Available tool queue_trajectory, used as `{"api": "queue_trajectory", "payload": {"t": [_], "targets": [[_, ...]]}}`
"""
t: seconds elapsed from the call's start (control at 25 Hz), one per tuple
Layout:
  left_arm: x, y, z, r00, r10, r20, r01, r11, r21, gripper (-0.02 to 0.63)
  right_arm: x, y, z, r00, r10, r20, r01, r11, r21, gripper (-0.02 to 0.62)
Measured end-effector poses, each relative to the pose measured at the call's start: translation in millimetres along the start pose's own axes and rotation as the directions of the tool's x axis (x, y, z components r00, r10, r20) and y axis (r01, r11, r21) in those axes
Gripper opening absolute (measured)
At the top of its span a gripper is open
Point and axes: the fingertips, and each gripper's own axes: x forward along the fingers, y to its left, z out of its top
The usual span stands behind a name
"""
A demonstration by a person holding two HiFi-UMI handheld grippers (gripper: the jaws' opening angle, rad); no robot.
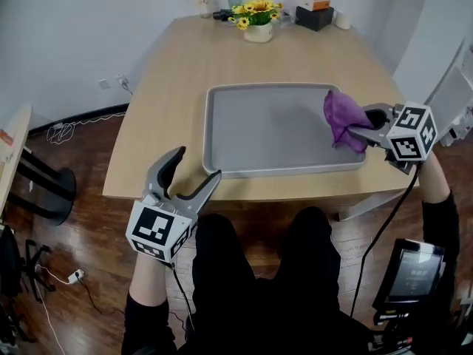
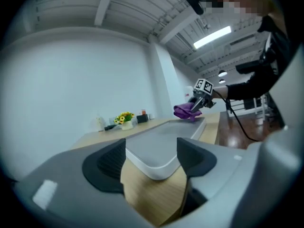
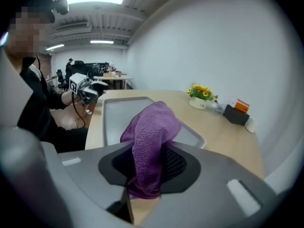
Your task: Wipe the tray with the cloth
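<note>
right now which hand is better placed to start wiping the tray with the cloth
Right. The right tool is shut on the purple cloth, which hangs over the right edge of the gray tray. The left tool is open, gripping nothing, by the near left corner.

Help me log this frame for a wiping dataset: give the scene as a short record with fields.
surface: wooden table
tray: grey, flat on the table near its front edge
purple cloth: bunched, at the tray's right end; contact with the tray unclear
right gripper: shut on the purple cloth
left gripper: open, the tray's near left corner between its jaws, not gripped
background: yellow flowers in a pot at the table's far edge
</note>
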Motion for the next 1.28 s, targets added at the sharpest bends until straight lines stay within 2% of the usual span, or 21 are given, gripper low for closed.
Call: {"api": "queue_trajectory", "payload": {"t": [0.12,0.24,0.36,0.44,0.48,0.68,0.8,1.0,1.28], "targets": [[14.4,-20.0,-22.3,0.982,-0.118,-0.147,0.124,0.992,0.032,0.327,37.6,18.3,-29.6,0.981,0.034,-0.191,-0.051,0.995,-0.083,0.112],[24.2,-25.6,-39.0,0.956,-0.176,-0.233,0.187,0.982,0.025,0.327,48.9,1.7,-36.0,0.963,-0.044,-0.264,0.018,0.995,-0.100,0.114],[27.0,-20.7,-40.3,0.959,-0.159,-0.235,0.173,0.984,0.041,0.320,57.2,-31.2,-34.2,0.952,-0.116,-0.285,0.104,0.993,-0.057,0.114],[27.5,-18.1,-38.7,0.963,-0.146,-0.225,0.157,0.987,0.031,0.286,65.4,-51.4,-31.2,0.944,-0.143,-0.299,0.141,0.990,-0.027,0.114],[28.1,-16.9,-37.8,0.965,-0.142,-0.221,0.152,0.988,0.028,0.254,70.4,-62.3,-28.8,0.937,-0.164,-0.308,0.164,0.986,-0.027,0.114],[28.7,-17.1,-35.3,0.963,-0.149,-0.226,0.158,0.987,0.018,0.248,103.6,-105.9,-11.8,0.910,-0.241,-0.339,0.241,0.970,-0.043,0.107],[27.7,-18.2,-34.8,0.963,-0.151,-0.223,0.160,0.987,0.022,0.246,123.7,-95.4,6.9,0.926,-0.212,-0.312,0.208,0.977,-0.045,0.101],[23.1,-15.4,-39.9,0.964,-0.148,-0.219,0.158,0.987,0.027,0.247,179.4,-43.4,68.0,0.965,-0.150,-0.217,0.126,0.985,-0.120,0.101],[32.9,-19.1,-38.2,0.963,-0.150,-0.225,0.160,0.987,0.025,0.247,258.1,12.7,140.0,0.980,-0.038,-0.195,-0.004,0.977,-0.212,0.101]]}}
